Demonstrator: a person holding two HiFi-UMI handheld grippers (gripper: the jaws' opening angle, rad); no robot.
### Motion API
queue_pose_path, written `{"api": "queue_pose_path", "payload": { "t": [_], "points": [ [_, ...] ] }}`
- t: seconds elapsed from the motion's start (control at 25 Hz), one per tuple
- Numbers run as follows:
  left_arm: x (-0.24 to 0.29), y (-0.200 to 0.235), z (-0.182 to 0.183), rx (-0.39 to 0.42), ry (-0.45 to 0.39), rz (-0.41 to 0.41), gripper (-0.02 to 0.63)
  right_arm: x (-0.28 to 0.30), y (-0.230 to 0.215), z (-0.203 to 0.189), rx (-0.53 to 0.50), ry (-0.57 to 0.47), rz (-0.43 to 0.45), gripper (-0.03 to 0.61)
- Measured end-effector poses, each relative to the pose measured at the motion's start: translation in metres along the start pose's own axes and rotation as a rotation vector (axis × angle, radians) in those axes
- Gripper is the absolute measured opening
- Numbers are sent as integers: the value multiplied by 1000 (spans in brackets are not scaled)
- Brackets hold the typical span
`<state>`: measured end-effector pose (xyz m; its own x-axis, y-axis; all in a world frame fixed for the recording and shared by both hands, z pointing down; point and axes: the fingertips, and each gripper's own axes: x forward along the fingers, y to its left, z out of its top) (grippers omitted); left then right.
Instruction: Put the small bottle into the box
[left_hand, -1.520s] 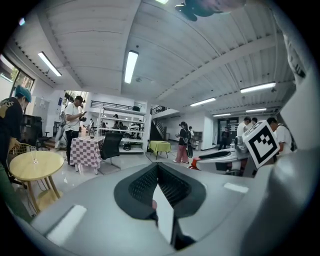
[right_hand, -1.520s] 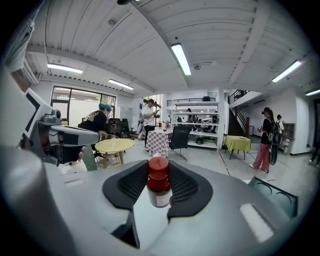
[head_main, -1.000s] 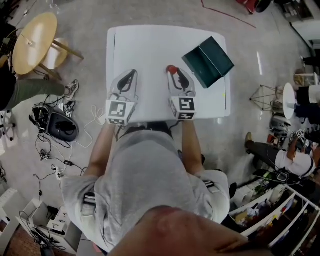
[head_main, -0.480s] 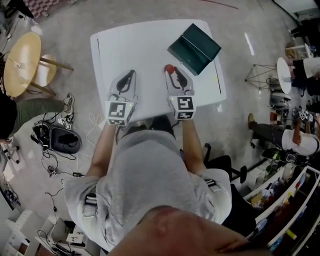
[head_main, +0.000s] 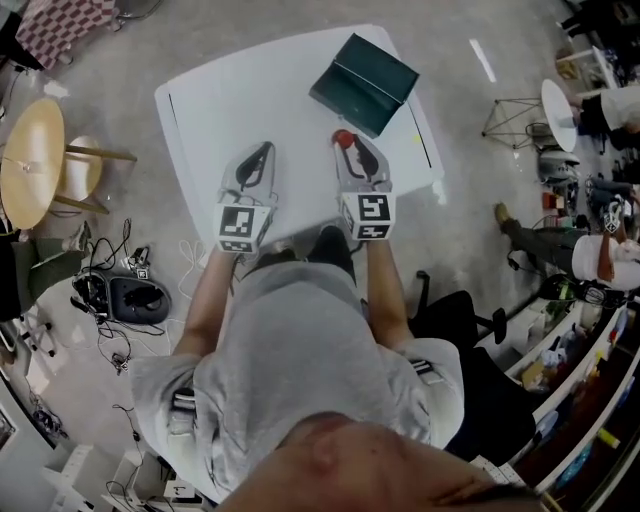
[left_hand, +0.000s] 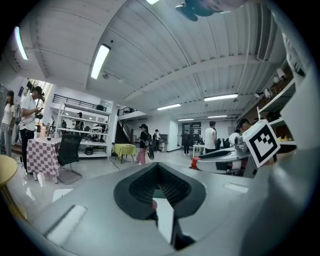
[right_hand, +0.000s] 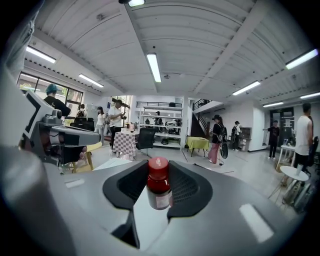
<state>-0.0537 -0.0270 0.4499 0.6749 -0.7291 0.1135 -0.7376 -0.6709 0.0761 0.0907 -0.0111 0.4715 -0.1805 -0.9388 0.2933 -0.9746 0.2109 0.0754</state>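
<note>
Above the table (head_main: 240, 100), the right gripper (head_main: 352, 147) stays clamped on the bottle (head_main: 343, 138) as the box (head_main: 363, 70) swings from its right to nearly ahead, so placing looks near; the left gripper (head_main: 256, 162) is closed and empty.

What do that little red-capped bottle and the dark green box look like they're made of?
Small bottle: probably dark glass or glossy plastic, going by its sheen; red cap looks like smooth plastic. Box: dark green, matte, flat-sided, likely card or plastic; unclear which.

Red-capped bottle (right_hand: 158, 186); dark green box (head_main: 363, 70); white table (head_main: 250, 100).
</note>
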Motion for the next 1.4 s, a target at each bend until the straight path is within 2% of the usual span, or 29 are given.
{"api": "queue_pose_path", "payload": {
  "t": [0.28,0.56,0.88,1.16,1.4],
  "points": [
    [29,-27,2,12,10,-49,11,-10,-39,-8,29,8,-54,130],
    [64,-40,5,13,19,-51,12,0,-78,-15,41,12,-63,130],
    [107,-44,3,-6,40,-7,12,27,-116,-22,47,35,-19,130],
    [142,-43,-1,-30,79,67,12,60,-147,-21,49,60,48,130],
    [155,-28,-14,-57,106,145,12,95,-151,-24,29,76,125,130]
  ]
}}
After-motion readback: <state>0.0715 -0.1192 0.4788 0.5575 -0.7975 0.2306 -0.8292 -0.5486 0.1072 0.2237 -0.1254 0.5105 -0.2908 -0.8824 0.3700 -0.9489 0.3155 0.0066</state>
